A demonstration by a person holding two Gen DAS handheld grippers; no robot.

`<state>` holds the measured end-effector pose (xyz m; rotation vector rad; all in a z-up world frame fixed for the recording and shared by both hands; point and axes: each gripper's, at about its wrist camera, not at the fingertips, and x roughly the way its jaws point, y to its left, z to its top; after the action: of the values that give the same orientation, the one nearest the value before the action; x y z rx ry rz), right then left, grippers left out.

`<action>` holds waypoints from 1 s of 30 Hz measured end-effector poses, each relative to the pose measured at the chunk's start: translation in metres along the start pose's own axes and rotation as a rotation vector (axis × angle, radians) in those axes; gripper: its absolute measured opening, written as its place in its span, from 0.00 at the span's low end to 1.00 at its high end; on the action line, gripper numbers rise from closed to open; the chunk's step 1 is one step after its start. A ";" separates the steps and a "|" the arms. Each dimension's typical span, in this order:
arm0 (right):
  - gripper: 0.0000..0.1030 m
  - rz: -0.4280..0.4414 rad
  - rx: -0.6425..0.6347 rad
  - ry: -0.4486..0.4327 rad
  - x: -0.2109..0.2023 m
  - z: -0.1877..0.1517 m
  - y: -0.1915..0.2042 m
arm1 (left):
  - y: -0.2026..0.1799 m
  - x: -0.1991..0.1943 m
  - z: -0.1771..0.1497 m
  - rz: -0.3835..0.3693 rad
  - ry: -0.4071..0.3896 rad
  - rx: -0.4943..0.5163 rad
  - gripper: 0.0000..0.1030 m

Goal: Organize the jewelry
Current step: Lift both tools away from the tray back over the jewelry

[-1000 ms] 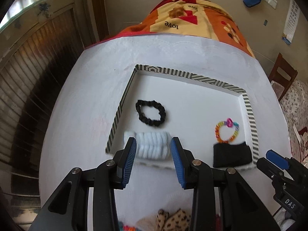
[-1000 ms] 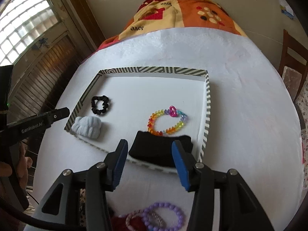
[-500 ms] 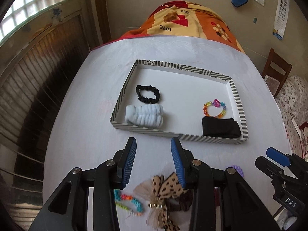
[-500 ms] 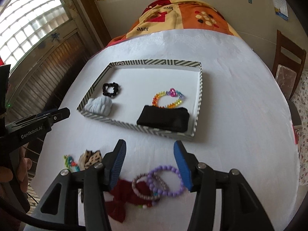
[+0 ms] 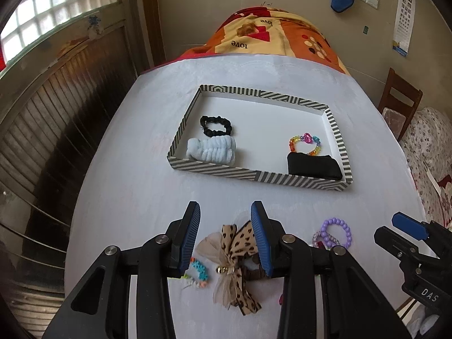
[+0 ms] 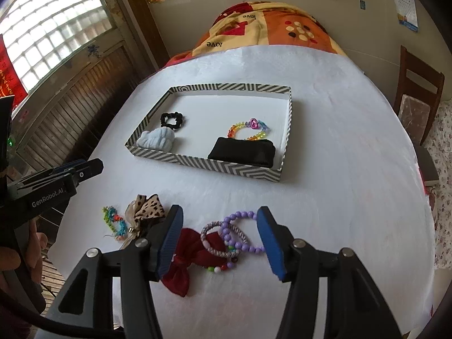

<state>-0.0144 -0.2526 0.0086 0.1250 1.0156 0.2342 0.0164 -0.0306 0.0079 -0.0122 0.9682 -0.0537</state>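
White-clothed table (image 5: 135, 186): striped tray (image 5: 254, 175) holding black pouch (image 5: 313, 167), pale blue scrunchie (image 5: 210, 150), black scrunchie (image 5: 216, 125), rainbow bracelet (image 5: 305, 143). Loose nearer: leopard bow (image 5: 234, 250), purple bead bracelet (image 6: 243, 233). Left gripper (image 5: 225, 236) released, empty; right gripper (image 6: 219, 238) empty, jaws just widening.

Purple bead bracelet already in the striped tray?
No, the purple bead bracelet lies on the white tablecloth, outside the striped tray.
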 end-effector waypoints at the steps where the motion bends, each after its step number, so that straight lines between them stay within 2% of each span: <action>1: 0.57 0.001 -0.002 0.000 -0.002 -0.002 0.001 | 0.000 -0.002 -0.002 0.000 -0.002 0.000 0.26; 27: 0.61 0.015 -0.022 0.007 -0.011 -0.020 0.008 | 0.003 -0.015 -0.021 0.013 -0.004 -0.008 0.26; 30: 0.61 0.017 -0.023 0.009 -0.010 -0.021 0.007 | 0.008 -0.014 -0.021 -0.008 0.014 -0.026 0.26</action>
<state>-0.0382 -0.2481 0.0080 0.1114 1.0205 0.2621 -0.0080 -0.0214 0.0070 -0.0393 0.9832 -0.0489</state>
